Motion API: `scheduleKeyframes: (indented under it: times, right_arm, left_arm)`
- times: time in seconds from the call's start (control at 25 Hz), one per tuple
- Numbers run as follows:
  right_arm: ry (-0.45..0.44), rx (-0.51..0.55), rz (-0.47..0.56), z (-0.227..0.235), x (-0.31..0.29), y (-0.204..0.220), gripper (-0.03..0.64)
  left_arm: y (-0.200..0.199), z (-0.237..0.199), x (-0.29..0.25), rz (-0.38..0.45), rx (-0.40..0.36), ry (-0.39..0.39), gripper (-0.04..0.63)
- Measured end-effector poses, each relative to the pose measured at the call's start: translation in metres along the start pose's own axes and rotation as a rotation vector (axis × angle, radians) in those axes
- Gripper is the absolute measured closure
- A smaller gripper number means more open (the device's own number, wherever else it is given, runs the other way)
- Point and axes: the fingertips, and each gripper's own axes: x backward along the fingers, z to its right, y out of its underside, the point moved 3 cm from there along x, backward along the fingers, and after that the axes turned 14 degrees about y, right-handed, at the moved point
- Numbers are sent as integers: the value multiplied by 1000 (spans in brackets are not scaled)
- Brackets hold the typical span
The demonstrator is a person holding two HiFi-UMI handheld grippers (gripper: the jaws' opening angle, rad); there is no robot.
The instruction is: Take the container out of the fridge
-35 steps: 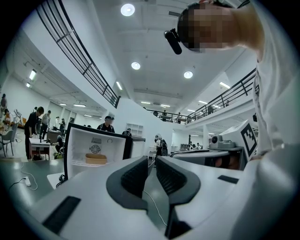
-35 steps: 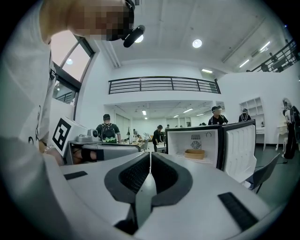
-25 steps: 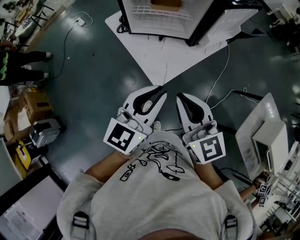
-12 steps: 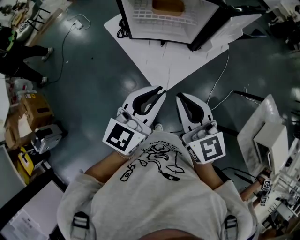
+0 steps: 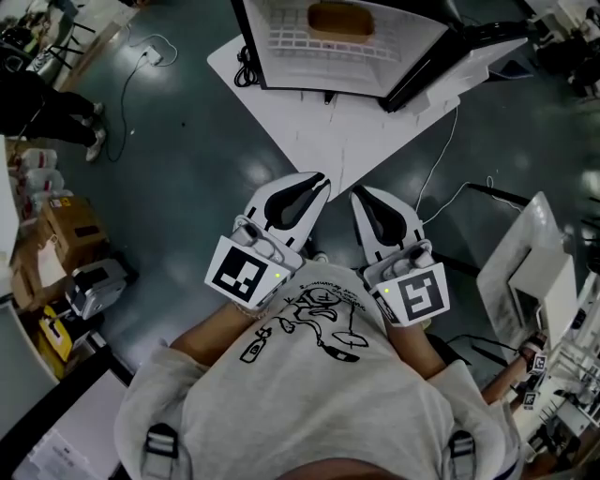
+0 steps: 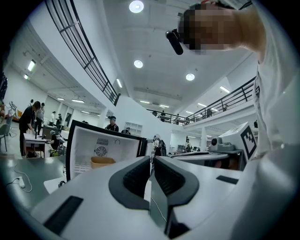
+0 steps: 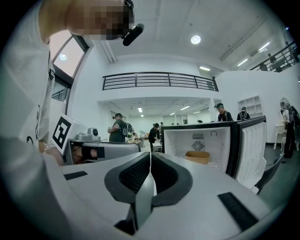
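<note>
A small fridge (image 5: pixel 281 42) stands open on the floor ahead, its door (image 5: pixel 450 52) swung to the right. A tan container (image 5: pixel 339 19) sits on its white wire shelf, also seen as the container (image 6: pixel 102 162) and the container (image 7: pixel 197 156) in the gripper views. My left gripper (image 5: pixel 324 178) and right gripper (image 5: pixel 356 191) are held side by side near my chest, pointing at the fridge and well short of it. The left gripper (image 6: pixel 151 158) has just been closing and its tips now meet on nothing. The right gripper (image 7: pixel 150 154) is shut and empty.
The fridge rests on a white board (image 5: pixel 347 131) lying on the dark floor. Cables (image 5: pixel 441 159) run to the right of it. A white machine (image 5: pixel 534 272) stands at the right; a cardboard box (image 5: pixel 66 216) and a person (image 5: pixel 37 103) are at the left.
The fridge and container have slid lower in the head view as I moved toward them with both grippers. The small gap between the left jaws has closed. The person at left has walked away.
</note>
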Motion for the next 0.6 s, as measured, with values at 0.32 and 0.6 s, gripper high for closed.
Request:
scheduleKeyframes:
  times: [0.32, 0.6]
  right_arm:
    - [11, 1, -3, -2, -30, -4, 586]
    - [27, 7, 1, -6, -51, -5, 586]
  left_arm:
    - [-3, -32, 0, 9, 3, 15, 561]
    - [-3, -54, 4, 5, 8, 22, 565]
